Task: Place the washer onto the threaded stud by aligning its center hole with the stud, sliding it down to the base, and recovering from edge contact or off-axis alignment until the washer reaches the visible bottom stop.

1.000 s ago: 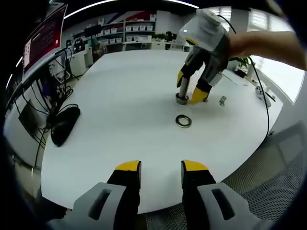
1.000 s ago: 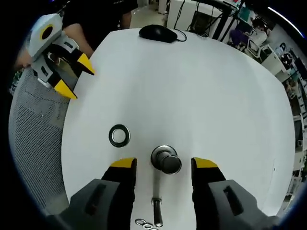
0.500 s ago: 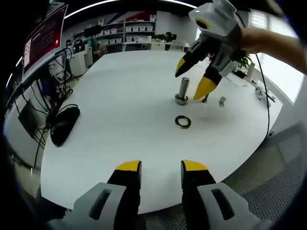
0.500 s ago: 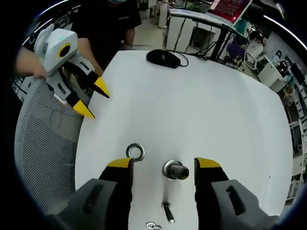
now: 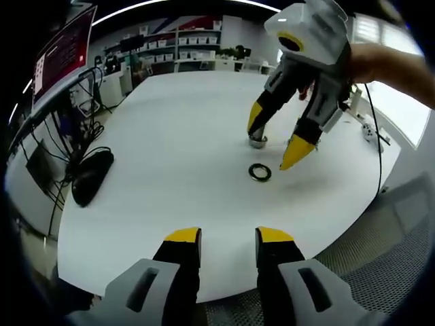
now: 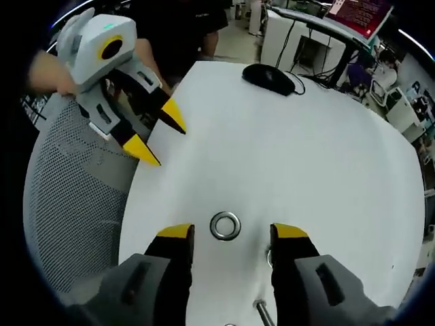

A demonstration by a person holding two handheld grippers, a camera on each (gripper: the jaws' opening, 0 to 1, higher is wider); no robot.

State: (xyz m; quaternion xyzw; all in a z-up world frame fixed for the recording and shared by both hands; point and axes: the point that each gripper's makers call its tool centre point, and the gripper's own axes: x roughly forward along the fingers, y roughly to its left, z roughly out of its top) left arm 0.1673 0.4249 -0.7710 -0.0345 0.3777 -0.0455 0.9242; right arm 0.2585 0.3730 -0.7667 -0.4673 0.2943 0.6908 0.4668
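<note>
The white tabletop (image 5: pixel 156 129) is carrying all of the work, with a mesh chair (image 6: pixel 68 204) standing just beside its near edge. A black computer mouse (image 5: pixel 92 178) with its cable is lying well apart from the work, toward the far side as the right gripper view shows it (image 6: pixel 268 77).

The right hand-held gripper (image 5: pixel 275 139) is hanging over the middle of the tabletop, jaws pointing down and spread wide, with nothing between them. In its own view (image 6: pixel 228 238) the yellow tips are standing either side of the washer, apparently above it; whether they are touching the tabletop cannot be told. The left hand-held gripper (image 5: pixel 225 238) is waiting at the near edge, jaws parted and empty, and is showing from outside in the right gripper view (image 6: pixel 153 132).

The threaded stud (image 5: pixel 257 138) is standing upright on its base, partly hidden behind one right jaw. The washer (image 5: pixel 259 172) is lying flat on the tabletop near the stud, apart from it; in the right gripper view it (image 6: pixel 225 225) is sitting between the jaw tips.

Judgement: the task is barely begun. The washer is not yet gripped, and pickup, alignment over the stud and sliding down to the base all remain. A flat ring will likely need an edge grip.
</note>
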